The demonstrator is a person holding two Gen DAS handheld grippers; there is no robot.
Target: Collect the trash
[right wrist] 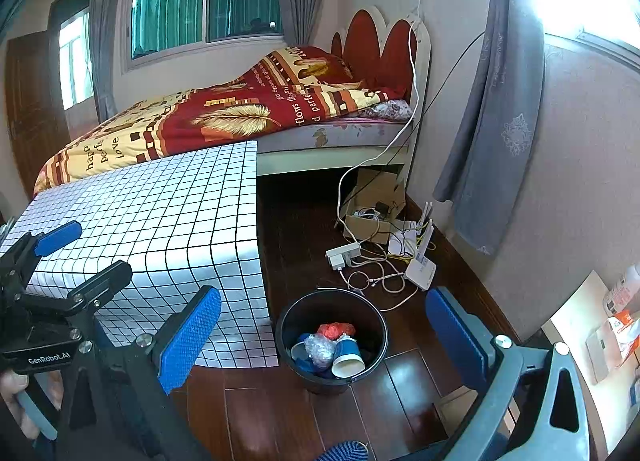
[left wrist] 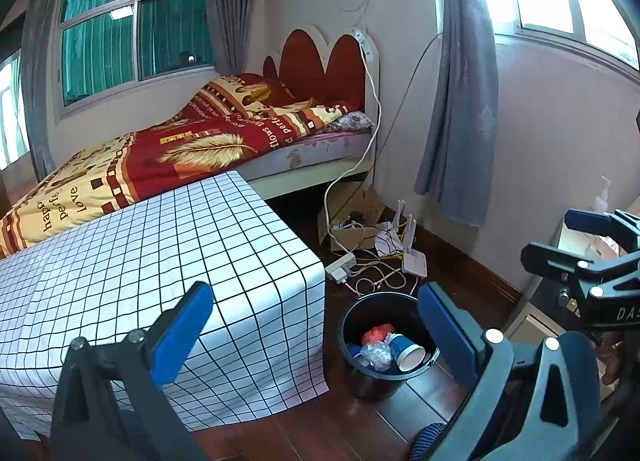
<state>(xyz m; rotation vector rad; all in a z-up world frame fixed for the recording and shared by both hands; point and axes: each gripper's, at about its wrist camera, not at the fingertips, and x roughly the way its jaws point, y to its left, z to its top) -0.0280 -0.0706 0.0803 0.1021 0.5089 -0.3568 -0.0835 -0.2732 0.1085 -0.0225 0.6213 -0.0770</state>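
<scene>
While both tools hang above the floor, the left gripper (left wrist: 316,337) has its blue-padded jaws spread wide with nothing between them and nothing touching the pads; same for the right gripper (right wrist: 324,333), jaws wide apart and empty. Each wrist view frames the round black plastic trash bin (left wrist: 362,377) between its own pads, down on the dark wooden floor (right wrist: 304,237) just beside the hanging edge of the white black-grid tablecloth (right wrist: 168,213) that covers the counter. Inside the bin: a blue-and-white paper cup (right wrist: 347,359) lying on its side with the mouth facing the camera, a crumpled clear plastic wad (right wrist: 320,349) just beside it, a red crumpled piece (right wrist: 336,329) behind those, and some blue scraps underneath that I can't identify. Contents sit low, well under the rim. Counter top shows bare cloth in both views. Right gripper also shows at the right edge of the left wrist view, left gripper at the left edge of the right wrist view, a hand (right wrist: 16,401) on its grip. Behind the bin, a white power strip (right wrist: 342,253), tangled white cables and a white router (right wrist: 420,269) lie on the floor near a bed with a red-and-yellow blanket (right wrist: 224,113).
</scene>
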